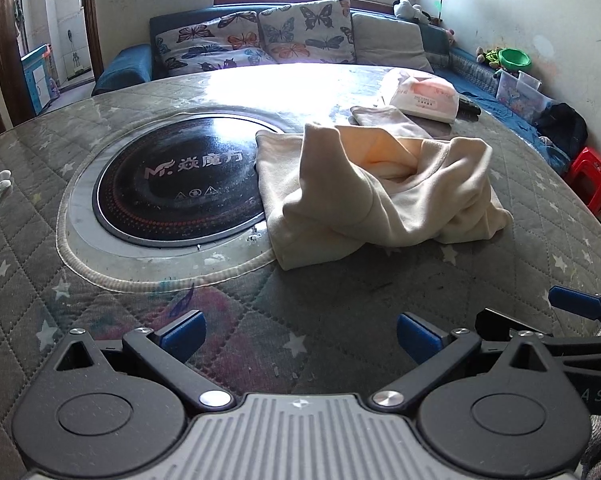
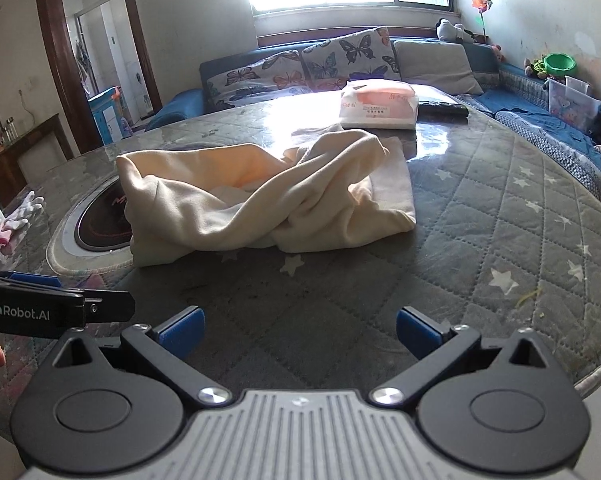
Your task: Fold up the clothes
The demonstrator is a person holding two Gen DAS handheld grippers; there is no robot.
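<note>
We hold the left gripper (image 1: 298, 336) and the right gripper (image 2: 298, 332) wide open and empty, both near the crumpled cream garment (image 1: 376, 192), which lies beside the round cooktop (image 1: 176, 184), partly overlapping it.

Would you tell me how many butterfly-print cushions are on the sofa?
2: one butterfly cushion on the sofa's left part, the second butterfly cushion beside it, nearer the plain grey cushion. The table may hide others.

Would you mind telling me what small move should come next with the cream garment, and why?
Probably bring both grippers, left and right, forward to the cream garment: it lies crumpled, and both sets of jaws stand open, empty, short of it.
</note>
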